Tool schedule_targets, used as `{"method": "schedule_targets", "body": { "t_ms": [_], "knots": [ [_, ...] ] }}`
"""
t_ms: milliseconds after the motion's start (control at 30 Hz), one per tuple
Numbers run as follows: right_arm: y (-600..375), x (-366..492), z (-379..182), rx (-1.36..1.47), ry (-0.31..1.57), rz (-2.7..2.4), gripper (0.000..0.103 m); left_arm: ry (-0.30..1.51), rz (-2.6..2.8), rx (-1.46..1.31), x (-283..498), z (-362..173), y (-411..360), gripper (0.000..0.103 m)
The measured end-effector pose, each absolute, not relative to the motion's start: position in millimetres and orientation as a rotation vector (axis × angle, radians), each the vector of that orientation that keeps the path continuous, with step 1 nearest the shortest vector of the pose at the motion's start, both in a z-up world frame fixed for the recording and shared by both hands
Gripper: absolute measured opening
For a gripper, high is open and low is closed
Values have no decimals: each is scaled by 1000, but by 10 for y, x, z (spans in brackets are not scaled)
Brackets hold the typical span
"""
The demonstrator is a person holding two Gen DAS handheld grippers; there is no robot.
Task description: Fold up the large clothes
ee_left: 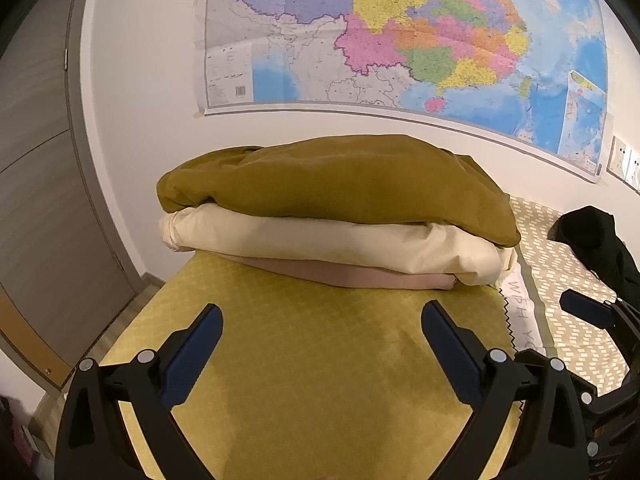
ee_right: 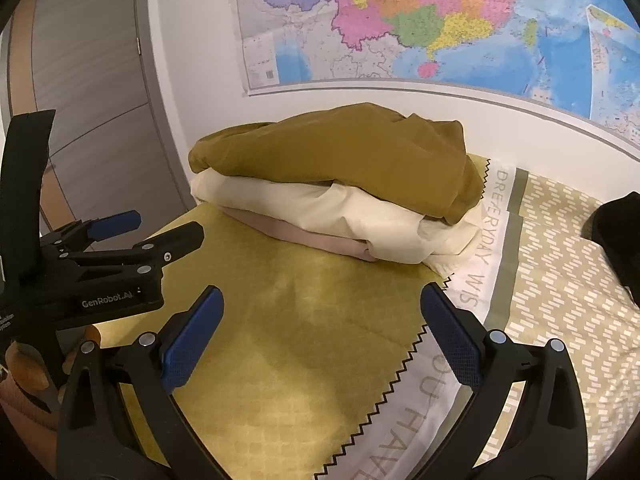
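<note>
A stack of folded clothes lies on the yellow bedspread (ee_left: 312, 360) against the wall. An olive-brown garment (ee_left: 332, 180) is on top, a cream one (ee_left: 320, 242) under it, a pink one (ee_left: 352, 276) at the bottom. The same stack shows in the right wrist view: olive (ee_right: 340, 152), cream (ee_right: 360, 224), pink (ee_right: 308, 236). My left gripper (ee_left: 322, 320) is open and empty, just short of the stack; it also shows in the right wrist view (ee_right: 148, 226). My right gripper (ee_right: 322, 304) is open and empty over the bedspread (ee_right: 288, 340). A black garment (ee_left: 596, 240) lies unfolded at the right.
A large map (ee_left: 400, 32) hangs on the white wall behind the bed. A grey door (ee_left: 36, 160) stands at the left. The bed's right part has a beige patterned cover (ee_right: 560, 280) with a lettered white band (ee_right: 472, 284). Wall switches (ee_left: 624, 164) are at the far right.
</note>
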State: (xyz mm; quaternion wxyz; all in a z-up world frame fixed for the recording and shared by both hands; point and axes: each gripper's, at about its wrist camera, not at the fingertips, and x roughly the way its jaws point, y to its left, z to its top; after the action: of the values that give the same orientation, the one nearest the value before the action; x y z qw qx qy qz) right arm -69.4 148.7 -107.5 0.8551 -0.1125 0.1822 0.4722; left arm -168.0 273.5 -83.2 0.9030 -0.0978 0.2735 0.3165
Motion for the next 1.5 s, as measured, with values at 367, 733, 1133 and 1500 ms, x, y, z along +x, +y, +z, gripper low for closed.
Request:
{"method": "schedule_targets", "body": {
  "t_ms": [367, 733, 1133, 1500],
  "knots": [
    [1476, -770, -1088, -241, 380, 991, 97, 573, 658, -210, -1741, -861, 2729, 96],
    [1460, -770, -1079, -238, 382, 990, 97, 575, 667, -209, -1777, -871, 2719, 96],
    [1447, -774, -1076, -236, 384, 990, 97, 579, 655, -200, -1785, -877, 2687, 96],
    [1446, -780, -1083, -240, 384, 985, 97, 578, 653, -209, -1777, -865, 2686, 96]
  ]
}}
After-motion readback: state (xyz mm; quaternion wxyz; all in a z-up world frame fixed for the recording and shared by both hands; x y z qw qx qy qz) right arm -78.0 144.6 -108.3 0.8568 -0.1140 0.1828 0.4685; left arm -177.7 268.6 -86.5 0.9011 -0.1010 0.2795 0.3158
